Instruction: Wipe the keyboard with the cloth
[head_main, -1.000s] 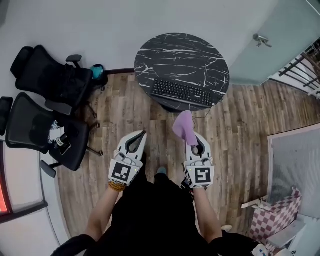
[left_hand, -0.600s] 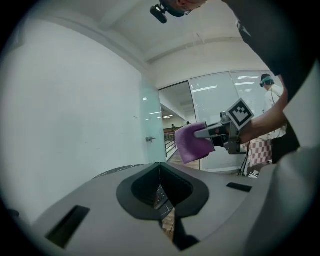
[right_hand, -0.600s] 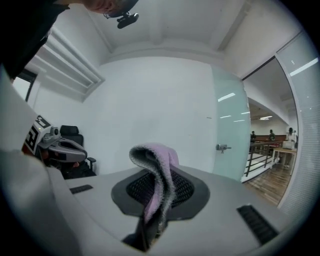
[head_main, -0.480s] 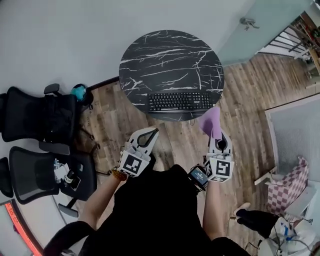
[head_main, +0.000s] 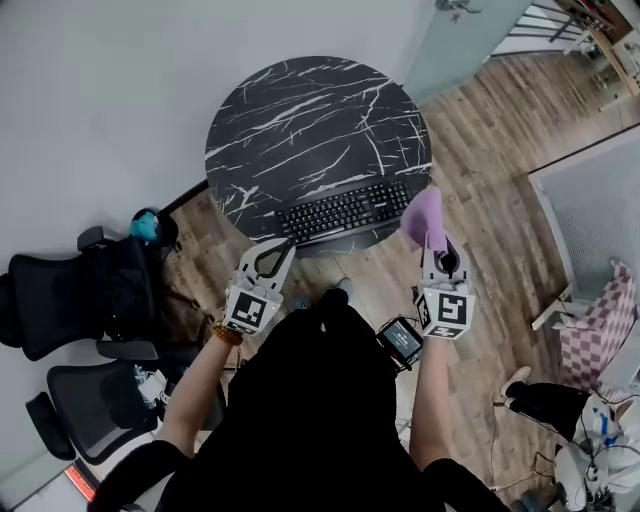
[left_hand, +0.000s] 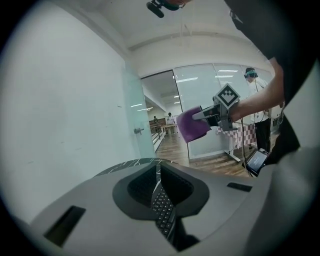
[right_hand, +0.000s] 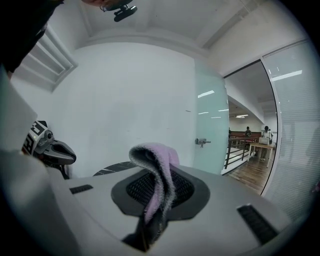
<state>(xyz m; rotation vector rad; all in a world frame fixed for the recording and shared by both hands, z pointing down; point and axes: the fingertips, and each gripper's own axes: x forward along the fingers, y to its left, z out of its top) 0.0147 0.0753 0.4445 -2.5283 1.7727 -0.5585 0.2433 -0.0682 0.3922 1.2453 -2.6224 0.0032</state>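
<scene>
- Cloth: you have the purple cloth (head_main: 423, 217) pinched in the right claw (head_main: 434, 243). In the right gripper view the jaws are clamped on its lower fold, and the free end stands up above them in a loop. Pickup counts as done.
- Left claw (head_main: 281, 250): jaws pressed together with nothing between them. It hangs over the near edge of the desk (head_main: 300, 110), by the left end of the keyboard (head_main: 345, 212). The left gripper view looks along the keys through the gap behind the tips.
- Keyboard: lies flat along the near edge of the round black marbled desk, long side towards you. The rest of the desk top is bare.
- Cloth position: held in the air at the near right edge of the desk, just beside the right end of the keyboard. I judge it is not yet on the keys. The head view cannot settle contact, but the right gripper view shows the cloth upright and free.
- Progress: early. You are at the desk with the cloth in grip.
- Left to do: the whole wipe. Bring the cloth down onto the keys and pass it from one end to the other. The left claw is well placed to steady the keyboard if it slides.
</scene>
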